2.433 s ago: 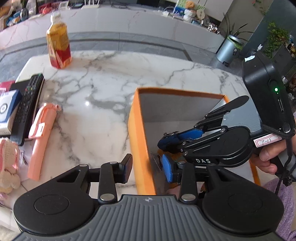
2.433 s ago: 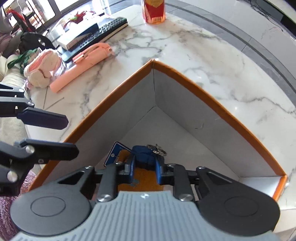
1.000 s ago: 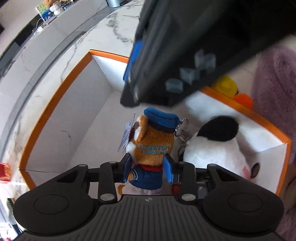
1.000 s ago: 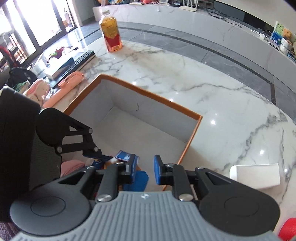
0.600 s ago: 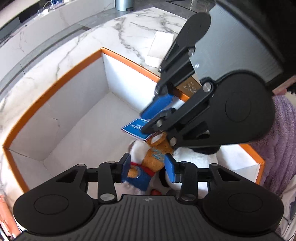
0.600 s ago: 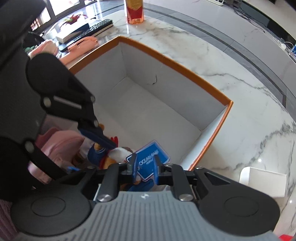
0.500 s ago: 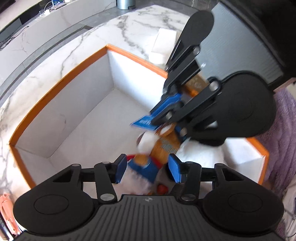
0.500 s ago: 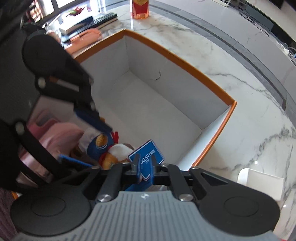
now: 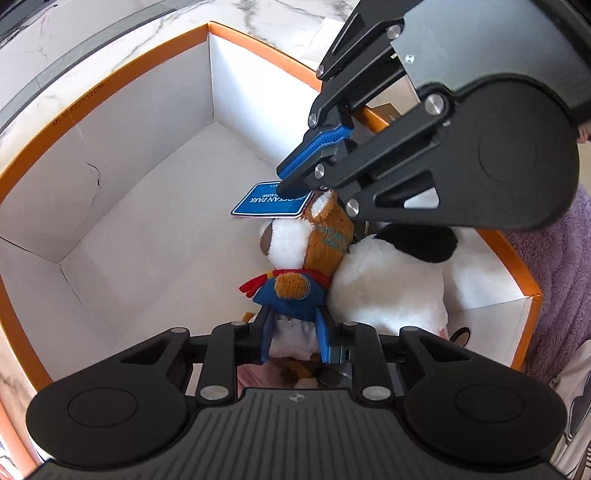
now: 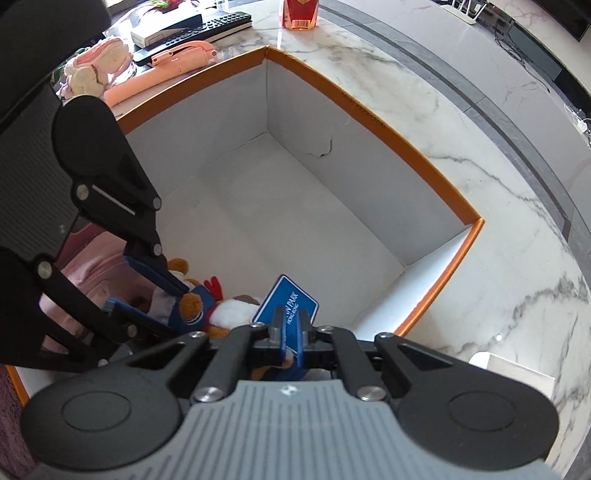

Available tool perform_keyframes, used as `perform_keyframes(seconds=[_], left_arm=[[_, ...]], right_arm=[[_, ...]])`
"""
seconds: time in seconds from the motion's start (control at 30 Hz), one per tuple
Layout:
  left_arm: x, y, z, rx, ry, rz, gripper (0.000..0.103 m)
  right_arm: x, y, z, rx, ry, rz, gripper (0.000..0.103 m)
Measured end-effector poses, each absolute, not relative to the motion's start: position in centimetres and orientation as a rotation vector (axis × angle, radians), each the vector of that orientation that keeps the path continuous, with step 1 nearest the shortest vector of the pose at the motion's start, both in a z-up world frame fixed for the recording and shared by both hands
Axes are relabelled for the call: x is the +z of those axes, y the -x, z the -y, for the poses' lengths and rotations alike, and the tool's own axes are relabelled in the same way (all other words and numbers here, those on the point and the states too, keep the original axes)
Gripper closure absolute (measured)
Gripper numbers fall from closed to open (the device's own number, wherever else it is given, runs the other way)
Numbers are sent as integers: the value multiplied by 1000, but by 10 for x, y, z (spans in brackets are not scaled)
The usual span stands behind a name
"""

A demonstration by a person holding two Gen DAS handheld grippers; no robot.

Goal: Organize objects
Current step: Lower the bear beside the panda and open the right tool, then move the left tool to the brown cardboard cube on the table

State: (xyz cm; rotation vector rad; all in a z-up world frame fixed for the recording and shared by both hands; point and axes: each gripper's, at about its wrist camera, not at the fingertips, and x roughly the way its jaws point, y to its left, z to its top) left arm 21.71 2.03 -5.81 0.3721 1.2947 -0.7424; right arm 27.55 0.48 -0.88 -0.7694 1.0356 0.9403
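left gripper (image 9: pixel 291 332): jaws just closing, now clamping plush bear's (image 9: pixel 299 258) lower body
right gripper (image 10: pixel 290 334): pinching bear's blue tag (image 10: pixel 286 304)
bear: lying inside orange box (image 9: pixel 110 79), touching white plush (image 9: pixel 391 280)

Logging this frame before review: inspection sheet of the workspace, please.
Surface: marble table.
Job's things: orange box holding plush bear with blue tag, black-and-white plush, pink item.
Clutter: bottle, remote, pink stick, pink plush, white box.
Grippers: left gripper just closed on the bear's lower body; right gripper shut on the tag.
Cables: nothing seen.
Surroundings: purple sleeve.
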Motion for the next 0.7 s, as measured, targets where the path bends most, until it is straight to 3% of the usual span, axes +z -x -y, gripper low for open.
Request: perform_keyframes(seconds=[0.13, 0.27, 0.37, 0.57, 0.7], left_arm=[[-57, -215, -21, -730, -353, -1279, 73], [-53, -207, -21, -719, -350, -1253, 58], [-49, -202, -20, -690, -358, -1232, 55], [-25, -185, -19, -652, -318, -1145, 54], [0, -168, -11, -647, -284, -1061, 54]], right_arm=[[-6, -273, -6, 925, 779, -1037, 98], [-2, -274, -1, 912, 740, -1033, 96], [3, -274, 3, 897, 721, -1020, 95], [32, -268, 24, 885, 630, -949, 80], [54, -262, 49, 857, 560, -903, 76]])
